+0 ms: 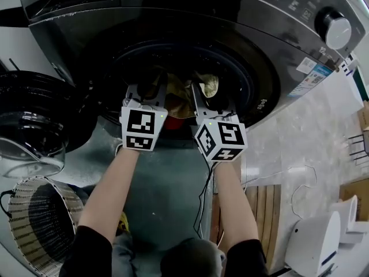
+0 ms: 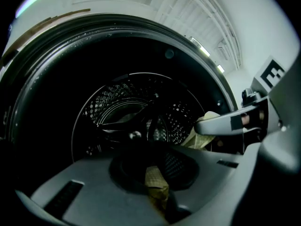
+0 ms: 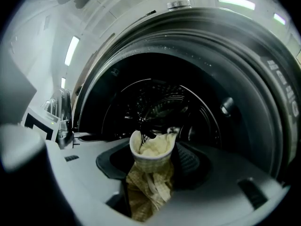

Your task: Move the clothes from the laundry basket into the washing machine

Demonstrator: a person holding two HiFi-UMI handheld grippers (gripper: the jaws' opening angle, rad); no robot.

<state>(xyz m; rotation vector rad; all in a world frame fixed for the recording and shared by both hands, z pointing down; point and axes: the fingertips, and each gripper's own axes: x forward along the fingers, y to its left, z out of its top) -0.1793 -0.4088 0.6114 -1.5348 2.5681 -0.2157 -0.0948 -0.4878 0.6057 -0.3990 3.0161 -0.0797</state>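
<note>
The floor (image 1: 167,189) is grey and smooth, with pale marble-like tiles at the right side. On it stand one dark washing machine (image 1: 277,51), its round door (image 1: 34,120) swung open to the left, and one woven laundry basket (image 1: 34,224) below that door. One beige garment (image 1: 180,101) hangs at the drum mouth, and two grippers hold it. The left gripper (image 1: 147,90) has its fingers nearly together on a thin fold, while the right gripper (image 1: 210,100) is clamped on a thicker bunch with a cuff.

One washing machine (image 1: 173,22), one laundry basket (image 1: 20,224), one beige garment (image 3: 149,182), two tools, left (image 1: 147,90) and right (image 1: 209,100).
</note>
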